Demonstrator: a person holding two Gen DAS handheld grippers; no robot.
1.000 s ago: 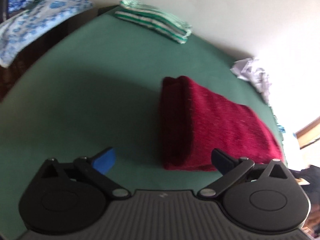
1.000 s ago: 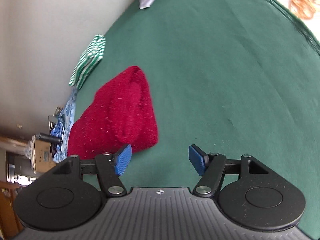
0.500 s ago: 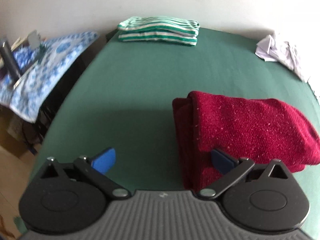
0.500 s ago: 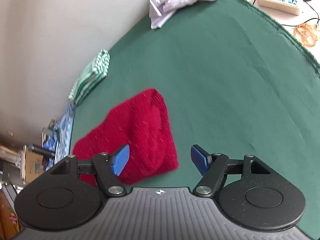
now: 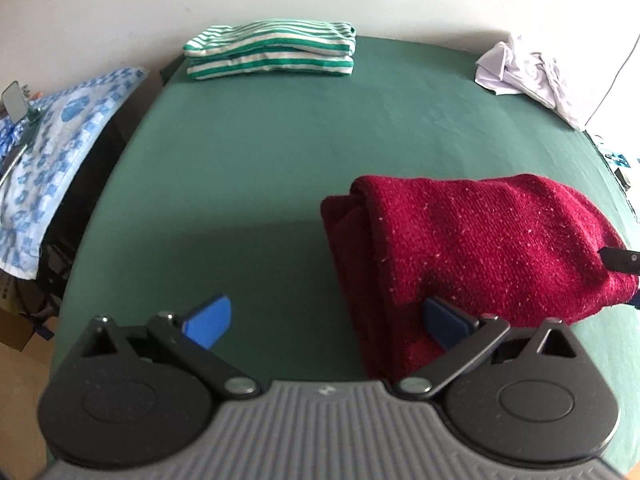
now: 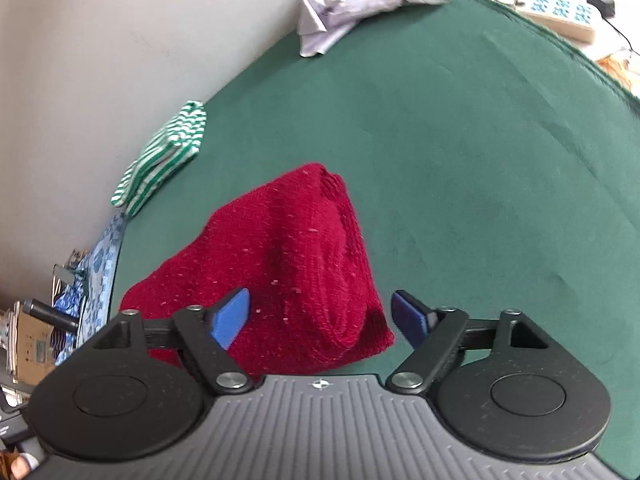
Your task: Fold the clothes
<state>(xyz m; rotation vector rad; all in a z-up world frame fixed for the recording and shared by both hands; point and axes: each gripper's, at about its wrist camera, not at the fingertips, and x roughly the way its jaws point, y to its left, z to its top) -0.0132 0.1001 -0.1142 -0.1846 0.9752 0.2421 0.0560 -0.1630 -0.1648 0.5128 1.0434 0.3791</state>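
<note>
While folded sweater (image 5: 472,248) lies near, striped stack (image 5: 272,50) sits beyond.

**Both grippers spread wide, nothing clamped**

The left gripper (image 5: 328,322) sits low at the near edge of its own wrist view, its two blue-padded fingers (image 5: 210,320) set far apart and pointing toward the far side of the scene. The right-hand pad is darker, in shadow. Its black linkage arms angle outward from the ribbed grey body.

The right gripper (image 6: 320,318) is likewise spread, blue pads well apart, with nothing pinched between them. A black tip of it shows at the right edge of the left wrist view. A fingertip of the person's hand (image 6: 18,468) peeks in at the near left corner.
</note>
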